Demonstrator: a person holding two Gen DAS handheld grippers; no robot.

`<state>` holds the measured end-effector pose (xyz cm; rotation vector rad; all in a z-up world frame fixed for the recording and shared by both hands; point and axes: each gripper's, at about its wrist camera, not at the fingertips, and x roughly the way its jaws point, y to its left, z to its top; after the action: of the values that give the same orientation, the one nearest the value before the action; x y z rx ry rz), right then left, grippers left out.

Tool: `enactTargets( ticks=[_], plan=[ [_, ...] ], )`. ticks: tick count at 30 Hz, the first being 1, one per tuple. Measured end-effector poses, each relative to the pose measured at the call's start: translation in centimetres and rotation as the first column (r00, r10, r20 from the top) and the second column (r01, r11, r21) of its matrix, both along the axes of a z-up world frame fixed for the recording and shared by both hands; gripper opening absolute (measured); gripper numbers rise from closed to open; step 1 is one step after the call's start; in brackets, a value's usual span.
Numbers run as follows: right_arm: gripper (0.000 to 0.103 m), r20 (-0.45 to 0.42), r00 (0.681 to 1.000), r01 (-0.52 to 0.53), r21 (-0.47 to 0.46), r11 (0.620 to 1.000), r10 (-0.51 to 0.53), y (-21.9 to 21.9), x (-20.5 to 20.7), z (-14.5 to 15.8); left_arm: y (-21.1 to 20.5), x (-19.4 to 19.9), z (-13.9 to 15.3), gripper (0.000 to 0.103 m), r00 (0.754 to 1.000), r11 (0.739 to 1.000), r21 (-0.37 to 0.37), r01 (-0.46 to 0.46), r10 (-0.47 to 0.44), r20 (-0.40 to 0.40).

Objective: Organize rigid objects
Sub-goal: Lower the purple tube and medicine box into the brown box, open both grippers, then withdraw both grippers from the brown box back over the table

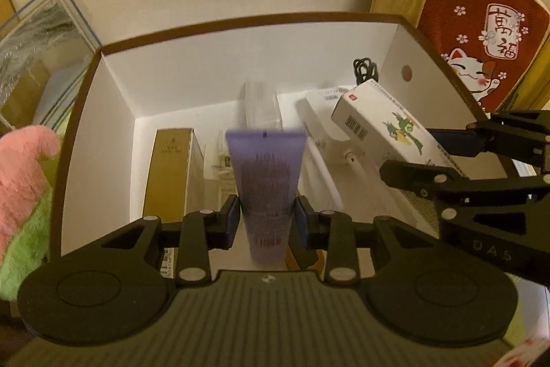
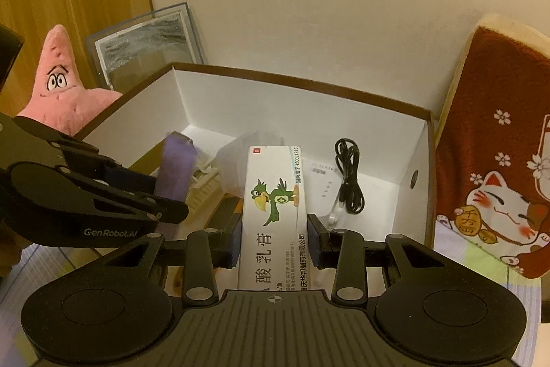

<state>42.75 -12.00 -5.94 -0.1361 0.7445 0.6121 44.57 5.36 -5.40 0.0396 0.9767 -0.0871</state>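
My left gripper point(image 1: 267, 218) is shut on a purple tube point(image 1: 266, 181), held over the open white storage box point(image 1: 220, 71) with a brown rim. My right gripper point(image 2: 274, 238) is shut on a white medicine carton with a green parrot point(image 2: 275, 205), also held over the box point(image 2: 309, 106). In the left wrist view the carton point(image 1: 381, 123) and the right gripper point(image 1: 457, 157) show at the right. In the right wrist view the tube point(image 2: 175, 167) and the left gripper point(image 2: 151, 191) show at the left.
Inside the box lie a tan carton point(image 1: 172, 174), a clear plastic case point(image 1: 261, 106), a flat white box point(image 1: 319, 112) and a coiled black cable point(image 2: 349, 178). A pink star plush point(image 2: 62, 88), a framed picture point(image 2: 147, 44) and a red cat cushion point(image 2: 495, 160) surround it.
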Motion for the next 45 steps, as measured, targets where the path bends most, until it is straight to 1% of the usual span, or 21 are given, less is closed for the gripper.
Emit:
enactTargets(
  ticks=[5,10,16,21,33,37,42,45],
  plan=[
    [0.035,-0.006,1.0,-0.007,-0.003,1.0,0.007,0.3,0.1,-0.2,0.2,-0.1,-0.1,0.03,1.0,1.0,0.014,0.009,-0.009,-0.004],
    [0.035,0.01,1.0,-0.018,0.022,1.0,0.018,0.5,0.1,0.2,0.7,-0.3,0.2,0.035,1.0,1.0,0.008,0.001,-0.001,0.002],
    [0.037,0.004,0.999,-0.036,0.014,0.999,0.036,0.7,-0.2,0.3,1.3,-0.8,0.6,0.036,1.0,1.0,0.007,-0.003,0.003,0.007],
    [0.042,0.003,1.0,-0.023,0.007,1.0,0.023,0.4,-0.6,0.1,1.5,-1.1,0.8,0.037,1.0,1.0,0.006,-0.004,0.004,0.013],
    [0.05,0.002,1.0,0.027,0.058,0.998,-0.027,-1.4,-2.1,1.7,2.1,-2.3,2.9,0.038,0.998,1.0,-0.013,-0.014,0.015,0.061],
    [0.053,0.003,0.999,0.038,0.079,0.996,-0.038,-1.9,-2.8,2.3,2.2,-3.2,3.9,0.041,0.996,0.999,-0.025,-0.021,0.023,0.084],
    [0.062,0.01,0.997,0.072,0.123,0.99,-0.074,-3.0,-4.2,3.3,2.2,-4.7,5.1,0.042,0.993,0.999,-0.042,-0.028,0.033,0.11],
    [0.066,0.006,0.995,0.093,0.147,0.985,-0.095,-3.7,-5.1,3.9,2.3,-5.9,5.8,0.044,0.991,0.998,-0.05,-0.036,0.042,0.126]
  ],
)
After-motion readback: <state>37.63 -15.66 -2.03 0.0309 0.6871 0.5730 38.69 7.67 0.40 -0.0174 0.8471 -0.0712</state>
